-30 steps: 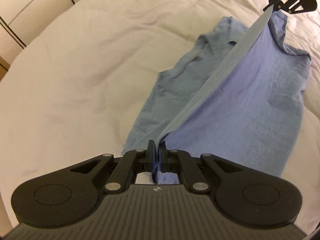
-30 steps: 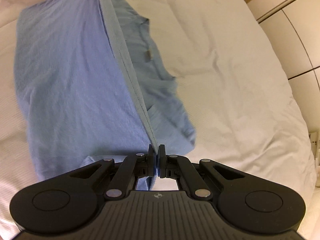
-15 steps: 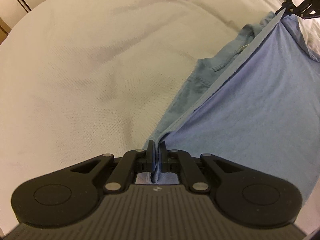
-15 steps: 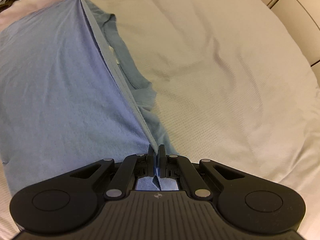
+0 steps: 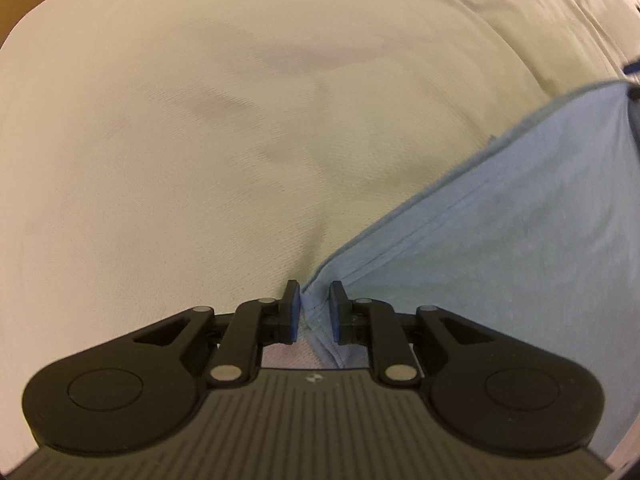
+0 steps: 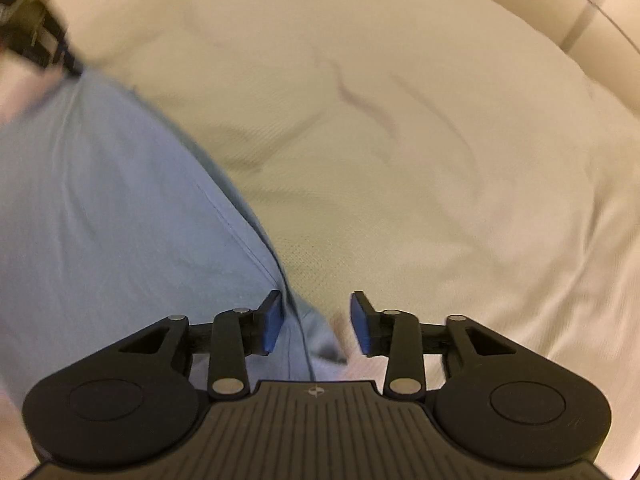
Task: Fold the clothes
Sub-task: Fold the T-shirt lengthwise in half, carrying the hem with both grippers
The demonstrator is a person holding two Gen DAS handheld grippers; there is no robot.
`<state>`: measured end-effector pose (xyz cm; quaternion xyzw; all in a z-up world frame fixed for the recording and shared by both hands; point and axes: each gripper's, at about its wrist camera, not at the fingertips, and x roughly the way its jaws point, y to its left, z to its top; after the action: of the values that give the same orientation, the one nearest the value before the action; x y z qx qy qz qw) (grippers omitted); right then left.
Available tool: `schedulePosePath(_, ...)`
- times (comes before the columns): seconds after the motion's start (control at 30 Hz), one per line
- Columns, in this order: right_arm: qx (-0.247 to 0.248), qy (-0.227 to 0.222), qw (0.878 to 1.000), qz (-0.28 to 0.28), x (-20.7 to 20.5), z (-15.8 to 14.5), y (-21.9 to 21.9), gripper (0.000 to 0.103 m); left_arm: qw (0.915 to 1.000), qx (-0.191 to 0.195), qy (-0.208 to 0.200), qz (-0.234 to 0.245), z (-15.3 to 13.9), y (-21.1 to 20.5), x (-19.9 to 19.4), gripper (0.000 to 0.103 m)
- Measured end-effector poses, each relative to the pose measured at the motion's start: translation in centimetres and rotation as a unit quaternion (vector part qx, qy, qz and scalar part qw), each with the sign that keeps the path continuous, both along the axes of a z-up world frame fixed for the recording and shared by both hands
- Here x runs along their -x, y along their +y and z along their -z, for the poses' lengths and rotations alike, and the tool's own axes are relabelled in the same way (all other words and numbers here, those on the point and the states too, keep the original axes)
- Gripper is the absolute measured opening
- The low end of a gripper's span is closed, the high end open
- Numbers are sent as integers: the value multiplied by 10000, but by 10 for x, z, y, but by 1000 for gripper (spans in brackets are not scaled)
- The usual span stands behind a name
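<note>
A light blue garment (image 5: 520, 240) lies flat on a bed covered by a cream, finely textured bedspread (image 5: 240, 140) with a few soft creases. The cloth looks thin and smooth, with a stitched hem running just inside its straight edge. In the left wrist view that hemmed edge runs as a long diagonal from the near centre up toward the far right, and the blue fabric fills the right side of the scene. In the right wrist view the garment (image 6: 112, 220) fills the left side, its edge slanting from the near centre up to the far left, so its long axis stretches between the two tools. The left hand-held gripper (image 5: 314, 312) has its blue-padded jaws parted a little, a corner of the hem lying loose in the gap between them. The right hand-held gripper (image 6: 316, 322) is spread wider, with the other corner of the hem sitting between its pads, nearer the left pad. At the far left of the right wrist view a blurred dark shape is the left hand-held gripper (image 6: 44, 44).
</note>
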<state>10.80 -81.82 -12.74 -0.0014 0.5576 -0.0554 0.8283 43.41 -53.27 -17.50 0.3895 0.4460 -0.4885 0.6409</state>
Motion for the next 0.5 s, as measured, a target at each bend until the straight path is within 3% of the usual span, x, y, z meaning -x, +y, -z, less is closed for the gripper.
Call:
schedulePosePath(0.23,-585,-465,9902,1183,40,-14,1,54,9987,203,28,-470,-4,23,0,14)
schedulePosePath(0.43,-850,-459,9785,1822,55,3,15,54,9980,210,77,-589,1,37,12,14)
schedulePosePath(0.5,-1088,-436,9710,2083,52,12,12,49,9979,204,57,-616,2,37,16,13)
